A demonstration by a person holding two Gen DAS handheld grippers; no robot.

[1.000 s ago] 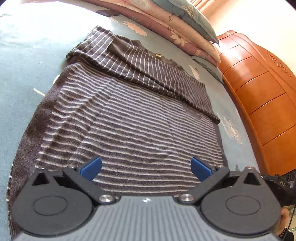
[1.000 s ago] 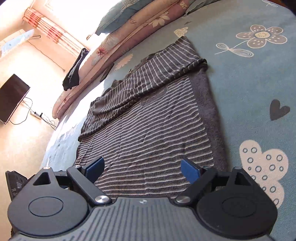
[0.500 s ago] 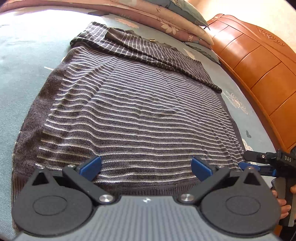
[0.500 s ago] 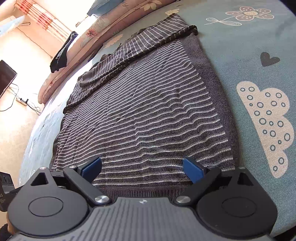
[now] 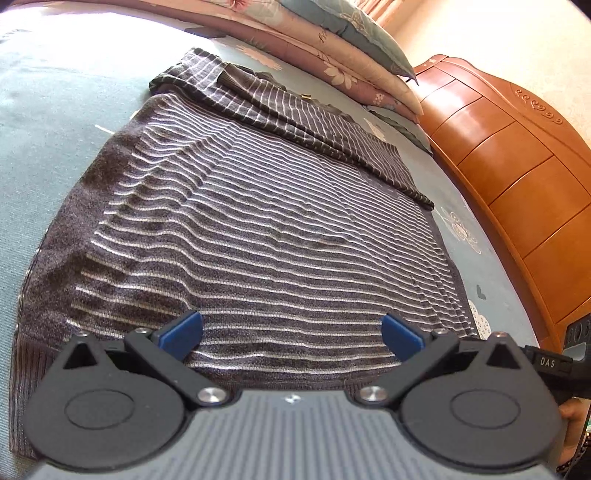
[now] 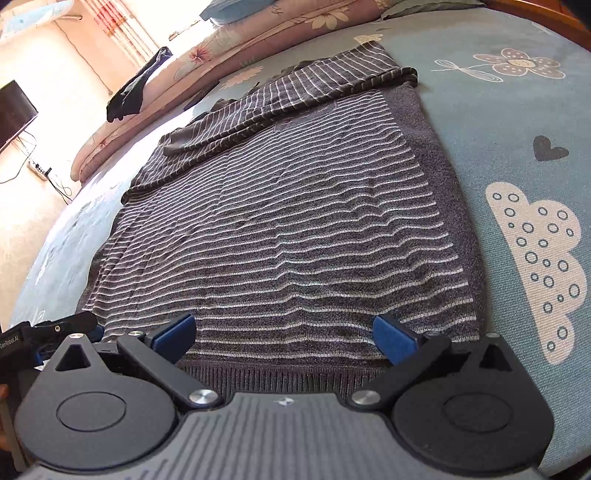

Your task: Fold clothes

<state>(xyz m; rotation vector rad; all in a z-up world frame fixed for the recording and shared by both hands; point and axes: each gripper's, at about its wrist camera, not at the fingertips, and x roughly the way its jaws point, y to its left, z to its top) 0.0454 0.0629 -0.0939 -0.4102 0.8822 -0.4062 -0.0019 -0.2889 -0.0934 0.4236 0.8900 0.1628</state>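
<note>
Two tongs, left tongs (image 5: pixel 291 332) and right tongs (image 6: pixel 283 334), gaping wide and empty just over striped sweater (image 5: pixel 266 229) hem on bed (image 6: pixel 498 122).

Home bedroom: bed under teal sheet with cartoon cloud prints (image 6: pixel 535 122), stacked floral pillows (image 5: pixel 332 40), carved orange wooden headboard (image 5: pixel 517 155), striped curtains (image 6: pixel 122 22).

Sweater (image 5: pixel 266 236) hem partly behind left claw (image 5: pixel 291 334) body
</note>
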